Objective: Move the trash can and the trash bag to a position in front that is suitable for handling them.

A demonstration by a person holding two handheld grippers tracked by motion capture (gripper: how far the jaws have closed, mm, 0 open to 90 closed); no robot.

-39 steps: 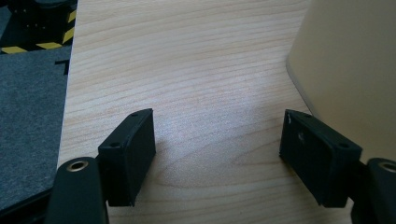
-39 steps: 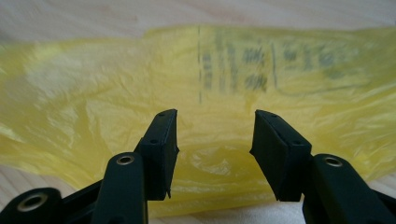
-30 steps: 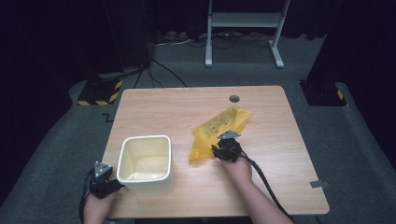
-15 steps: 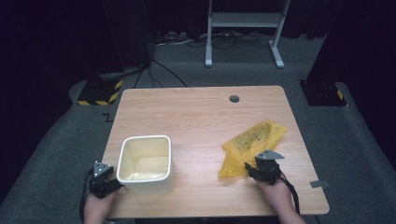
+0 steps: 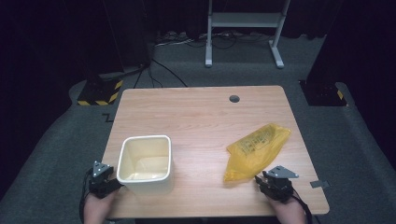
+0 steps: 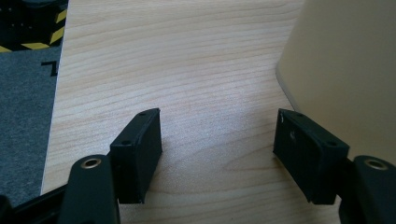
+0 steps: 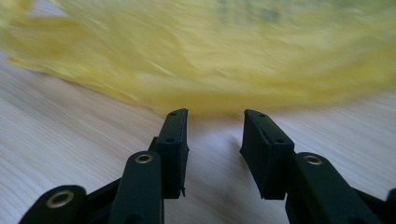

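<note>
A yellow plastic bag [image 5: 257,148] lies crumpled on the right half of the wooden table [image 5: 196,116]. My right gripper [image 5: 260,179] sits at the bag's near end by the front edge. Its jaws have just been closing. In the right gripper view they [image 7: 215,122] stand apart over bare wood, with the bag [image 7: 224,56] just past the tips. A cream bin [image 5: 142,138] stands upright at the front left. My left gripper [image 5: 112,184] rests beside its left wall, open. In the left gripper view [image 6: 217,135] only table lies between the jaws, and the bin [image 6: 345,60] is at the right.
A round cable hole [image 5: 234,99] is near the table's far edge. Behind the table stand a metal frame [image 5: 243,28] and a black-and-yellow striped block [image 5: 100,91] on the carpet. A small grey tag [image 5: 317,184] lies beyond the table's right front corner.
The right gripper and the yellow bag moved from the table's middle to the right and nearer the front edge. Its jaws now stand off the bag. The left gripper and bin stayed put.
</note>
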